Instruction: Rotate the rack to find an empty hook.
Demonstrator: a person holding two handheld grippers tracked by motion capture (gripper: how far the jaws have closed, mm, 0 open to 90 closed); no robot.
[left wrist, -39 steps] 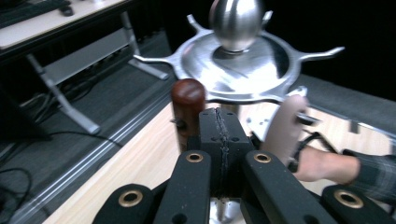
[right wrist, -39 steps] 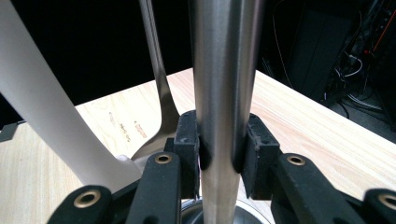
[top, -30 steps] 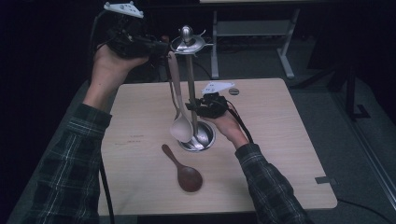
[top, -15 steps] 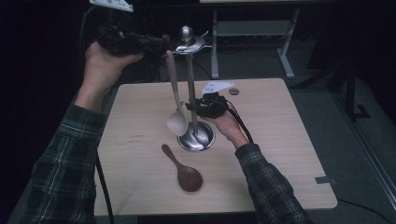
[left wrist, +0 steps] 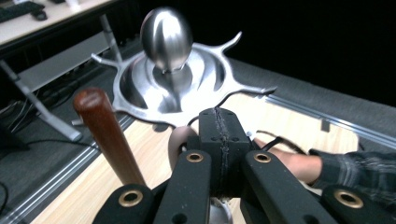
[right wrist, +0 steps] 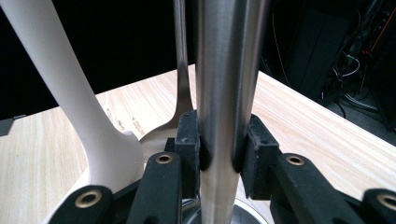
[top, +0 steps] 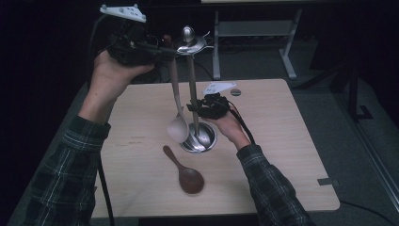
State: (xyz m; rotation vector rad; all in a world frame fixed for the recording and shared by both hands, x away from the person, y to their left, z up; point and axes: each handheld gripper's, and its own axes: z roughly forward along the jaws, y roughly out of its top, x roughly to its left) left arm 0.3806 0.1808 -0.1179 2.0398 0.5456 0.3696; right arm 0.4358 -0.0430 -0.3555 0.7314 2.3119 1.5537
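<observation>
High view. My left gripper is raised beside the top of the utensil stand, level with the stand's hook plate. The white ladle hangs down from that height, its handle just beside the stand's pole, its bowl low over the table next to the stand's round base. I cannot tell from here whether the ladle hangs from a hook or from my gripper. My right gripper is on the pole, lower down. A wooden spoon lies flat on the table in front of the base.

Left gripper view. My left gripper has its jaws pressed together, pads meeting with nothing visible between them. The ladle's brown handle end stands just to their left, apart from the pads. The hook plate and its egg-shaped knob lie straight ahead.

Right gripper view. My right gripper pinches the stand's pole, one pad on each side. The ladle hangs at left. A thin metal utensil handle hangs behind the pole.
</observation>
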